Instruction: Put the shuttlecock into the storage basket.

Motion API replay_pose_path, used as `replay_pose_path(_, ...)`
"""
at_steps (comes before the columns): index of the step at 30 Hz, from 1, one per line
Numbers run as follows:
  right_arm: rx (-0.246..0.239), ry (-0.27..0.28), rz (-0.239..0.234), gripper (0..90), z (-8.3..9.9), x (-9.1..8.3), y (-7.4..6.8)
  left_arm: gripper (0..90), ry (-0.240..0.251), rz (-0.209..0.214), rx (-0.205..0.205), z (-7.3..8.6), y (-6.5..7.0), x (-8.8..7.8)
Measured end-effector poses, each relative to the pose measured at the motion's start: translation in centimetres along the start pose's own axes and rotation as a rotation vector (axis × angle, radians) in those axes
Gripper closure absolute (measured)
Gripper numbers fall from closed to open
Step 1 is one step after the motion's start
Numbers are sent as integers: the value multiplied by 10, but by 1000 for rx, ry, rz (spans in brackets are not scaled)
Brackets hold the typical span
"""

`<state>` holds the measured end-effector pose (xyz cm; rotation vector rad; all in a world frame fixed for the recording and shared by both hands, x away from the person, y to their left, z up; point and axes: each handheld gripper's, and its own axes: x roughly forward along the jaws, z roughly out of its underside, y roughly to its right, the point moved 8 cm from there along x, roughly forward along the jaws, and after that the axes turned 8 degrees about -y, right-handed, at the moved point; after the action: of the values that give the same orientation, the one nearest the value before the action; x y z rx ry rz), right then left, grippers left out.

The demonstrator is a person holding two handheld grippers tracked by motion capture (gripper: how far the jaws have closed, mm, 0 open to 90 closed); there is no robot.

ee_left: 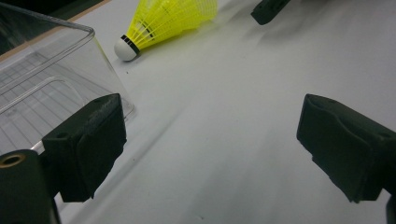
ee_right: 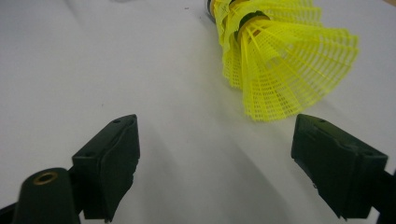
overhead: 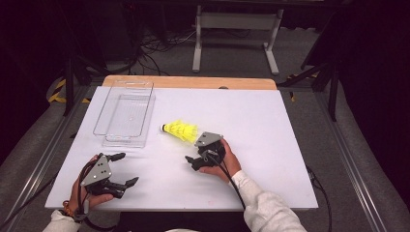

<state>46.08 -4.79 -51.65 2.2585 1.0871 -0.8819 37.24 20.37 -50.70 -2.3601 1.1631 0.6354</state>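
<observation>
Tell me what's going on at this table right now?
A person holds a hand-held gripper in each hand. The right hand-held gripper, jaws open and empty, sits close to a yellow shuttlecock lying on its side on the white table. The left hand-held gripper, also open, waits near the front edge. A clear plastic bin stands beside the shuttlecock, nothing visible inside.

I see a yellow shuttlecock [overhead: 180, 130] lying on its side on the white counter [overhead: 261, 145], white cork tip toward the clear tray [overhead: 126, 121], mesh skirt flared toward my right gripper [overhead: 193, 157]
</observation>
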Motion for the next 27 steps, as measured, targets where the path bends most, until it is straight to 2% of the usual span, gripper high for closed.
replay_pose_path(4, 13, -12, -24, 178, -13, 16, 1, 92, 6, 2, -4, 0, 0, -1)
replay_pose_path(10, 38, 39, -23, 242, -33, 27, 4, 92, 6, 11, -2, 0, -1, -1)
replay_pose_path(14, 56, 54, -26, 262, -41, 33, 4, 92, 16, 13, -7, 0, -1, -2)
replay_pose_path(17, 91, 70, -4, 312, -46, 39, 9, 91, 17, 22, -7, 0, 1, -1)
replay_pose_path(19, 109, 67, -8, 313, -48, 42, 12, 91, 17, 26, -3, 0, 1, -1)
replay_pose_path(23, 129, 66, 23, 365, -54, 46, 19, 91, 19, 27, -4, 0, 1, -1)
replay_pose_path(24, 129, 60, 23, 410, -55, 48, 20, 91, 19, 28, -5, 0, 1, -1)
replay_pose_path(27, 142, 58, 29, 439, -56, 50, 22, 91, 18, 29, -3, 0, 1, -1)
